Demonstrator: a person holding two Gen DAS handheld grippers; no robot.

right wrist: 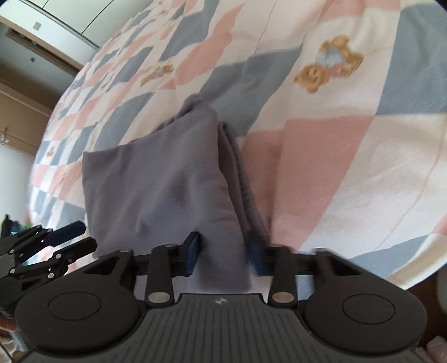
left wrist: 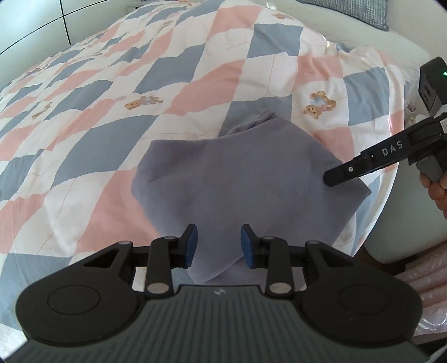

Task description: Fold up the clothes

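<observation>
The left gripper (left wrist: 218, 245) points down at the folded grey-purple garment (left wrist: 237, 178), and a corner of this cloth lies between its blue pads (left wrist: 190, 245); in its own view a small space shows on both sides of the cloth, so the pads stand apart and do not press it. The right gripper (right wrist: 223, 252) also has a strip of the garment (right wrist: 167, 181) between its jaws, and these stand apart too; the right pad is blurred, so I cannot tell if it touches the cloth. The left wrist view shows the garment as a broad, rounded packet with the right gripper's black finger (left wrist: 371, 162) coming over its right edge, and part of a hand (left wrist: 435, 190) behind that finger. The right wrist view shows what the other does not: the stacked folded layers along the garment's right edge, and the left gripper (right wrist: 69, 237) just beside its lower left corner. The garment rests on a checked quilt (left wrist: 111, 111) of pink, blue and white squares with teddy bear pictures (left wrist: 318, 104). Beyond the quilt, far from the garment, stand white cupboard doors (right wrist: 69, 16) and a brown wooden cabinet (right wrist: 19, 123).
</observation>
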